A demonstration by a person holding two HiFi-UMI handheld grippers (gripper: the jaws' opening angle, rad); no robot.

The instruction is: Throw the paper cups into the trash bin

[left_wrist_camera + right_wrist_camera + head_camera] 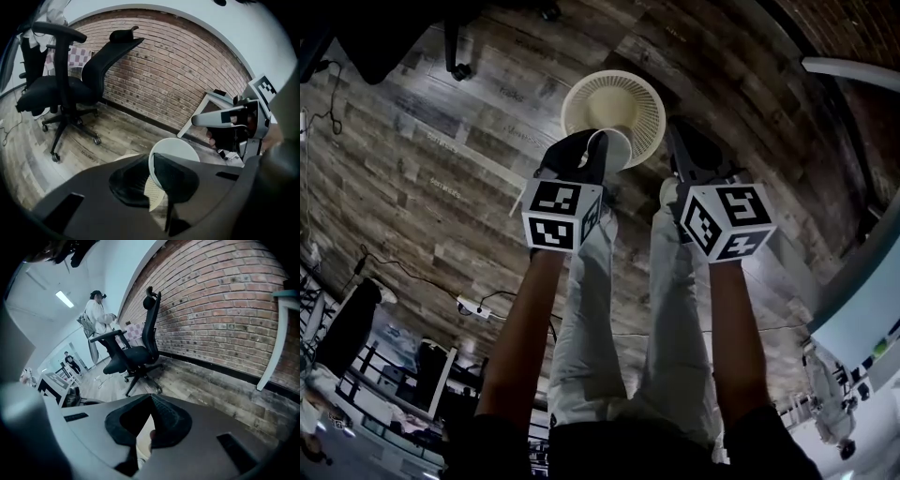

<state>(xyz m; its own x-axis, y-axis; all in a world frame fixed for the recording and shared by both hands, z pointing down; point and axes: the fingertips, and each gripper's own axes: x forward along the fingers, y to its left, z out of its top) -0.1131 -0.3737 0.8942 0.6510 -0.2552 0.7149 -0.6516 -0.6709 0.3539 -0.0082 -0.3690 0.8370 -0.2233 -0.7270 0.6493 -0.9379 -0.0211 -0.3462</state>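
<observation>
A white paper cup hangs in my left gripper, whose jaws are shut on its rim. In the left gripper view the cup's round wall rises past the jaws of that gripper. A round cream mesh trash bin stands on the wood floor directly beyond the cup, and its mesh shows through the gap under the jaws. My right gripper hovers beside the bin's right edge. Its jaws meet at the tips with nothing between them.
A black office chair stands by the brick wall. A white table is at the right, its leg near the wall. A power strip with cable lies on the floor. Someone in white stands far back.
</observation>
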